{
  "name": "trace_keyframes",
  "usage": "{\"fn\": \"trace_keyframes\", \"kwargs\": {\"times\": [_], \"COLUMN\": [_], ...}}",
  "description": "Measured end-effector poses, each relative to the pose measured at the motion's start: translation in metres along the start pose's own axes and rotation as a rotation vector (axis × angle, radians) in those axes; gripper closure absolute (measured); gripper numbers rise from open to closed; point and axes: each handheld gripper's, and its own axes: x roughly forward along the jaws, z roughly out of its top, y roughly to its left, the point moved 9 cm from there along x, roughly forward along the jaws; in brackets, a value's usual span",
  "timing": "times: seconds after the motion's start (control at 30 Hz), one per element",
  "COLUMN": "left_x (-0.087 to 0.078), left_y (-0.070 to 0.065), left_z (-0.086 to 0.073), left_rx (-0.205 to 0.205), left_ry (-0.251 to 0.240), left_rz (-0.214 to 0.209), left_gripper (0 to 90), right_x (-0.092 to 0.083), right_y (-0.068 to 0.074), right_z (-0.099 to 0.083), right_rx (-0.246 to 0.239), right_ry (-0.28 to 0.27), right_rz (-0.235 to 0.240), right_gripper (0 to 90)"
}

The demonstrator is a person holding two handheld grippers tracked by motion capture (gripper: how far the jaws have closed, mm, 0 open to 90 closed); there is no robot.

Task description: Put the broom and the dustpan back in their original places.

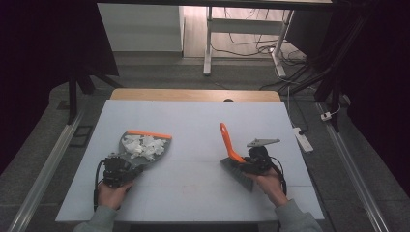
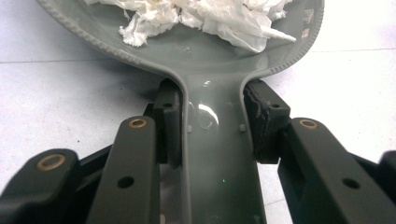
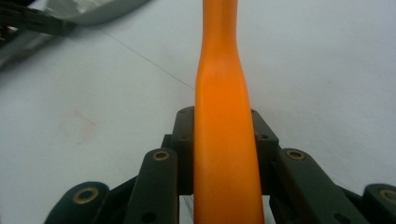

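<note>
A grey dustpan [image 1: 126, 137] with an orange front lip lies at the table's left, with crumpled white paper scraps [image 1: 143, 146] heaped in it. My left gripper [image 1: 135, 169] is shut on its handle [image 2: 215, 154], a pad against each side, just behind the pan [image 2: 210, 60] and the paper [image 2: 210, 14]. At the right, my right gripper [image 1: 240, 164] is shut on a brush. The brush's orange handle [image 1: 226, 139] points away and up, and its grey bristles [image 1: 240, 175] rest on the table. In the right gripper view, both pads clamp the handle [image 3: 224, 93] of the right gripper [image 3: 224, 128].
A white sheet [image 1: 193, 116] covers the table, and a wooden strip [image 1: 193, 94] shows along its far edge. A power strip [image 1: 303, 137] lies on the floor to the right. Desk legs and cables stand beyond the table. The dustpan's edge [image 3: 93, 11] appears far off in the right gripper view.
</note>
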Motion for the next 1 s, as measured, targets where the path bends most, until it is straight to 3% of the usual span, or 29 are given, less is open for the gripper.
{"fn": "trace_keyframes", "kwargs": {"times": [0.17, 0.4, 0.73, 0.93, 1.0], "left_x": [0.000, -0.009, -0.023, -0.024, -0.024], "left_y": [0.003, 0.009, 0.013, 0.012, 0.010], "left_z": [-0.002, 0.000, 0.005, 0.007, 0.007], "left_rx": [0.003, 0.029, 0.139, 0.183, 0.202], "left_ry": [0.012, -0.012, -0.046, -0.053, -0.050], "left_rz": [-0.002, 0.018, 0.005, -0.004, -0.004], "left_gripper": [47.6, 32.0, 26.7, 26.8, 26.8], "right_x": [0.003, 0.004, 0.008, 0.011, 0.009], "right_y": [-0.013, -0.030, -0.050, -0.057, -0.061], "right_z": [0.000, 0.000, -0.005, -0.006, -0.004], "right_rx": [0.026, 0.032, 0.044, 0.055, 0.027], "right_ry": [0.010, 0.026, 0.072, 0.097, 0.099], "right_rz": [-0.021, -0.061, -0.111, -0.134, -0.197], "right_gripper": [69.9, 64.0, 49.8, 43.8, 40.7]}}
